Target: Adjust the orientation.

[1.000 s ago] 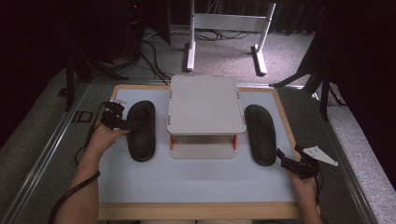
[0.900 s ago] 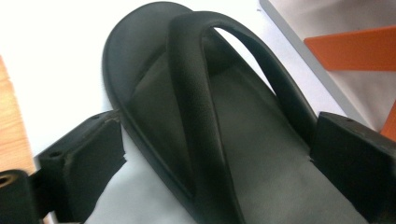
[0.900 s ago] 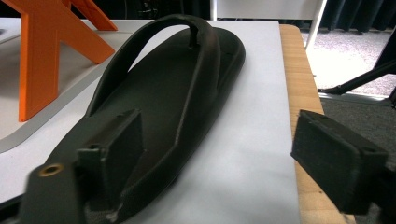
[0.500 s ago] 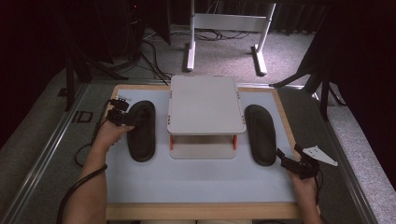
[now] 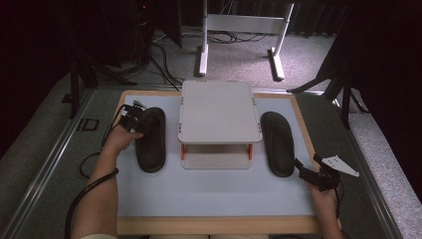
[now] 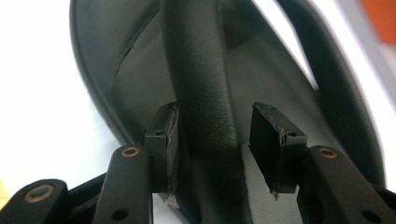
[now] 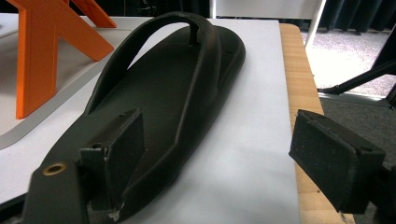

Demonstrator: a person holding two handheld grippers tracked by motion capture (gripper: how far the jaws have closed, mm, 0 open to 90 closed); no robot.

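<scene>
While the left gripper (image 6: 212, 149), jaws just closing around the strap of the left sandal (image 5: 150, 139), is not yet clamped, the right sandal (image 5: 277, 143) lies untouched beside the wide-open right gripper (image 5: 304, 172); lifting remains.

1. Looks like a lab or recording studio: black curtains (image 5: 45, 45) all around, grey carpet floor (image 5: 239, 59).
2. Loose cables (image 5: 159, 55) trail past a white metal stand (image 5: 239, 25).
3. Wood-framed table (image 5: 219, 225) on aluminium rails (image 5: 47, 164).
</scene>
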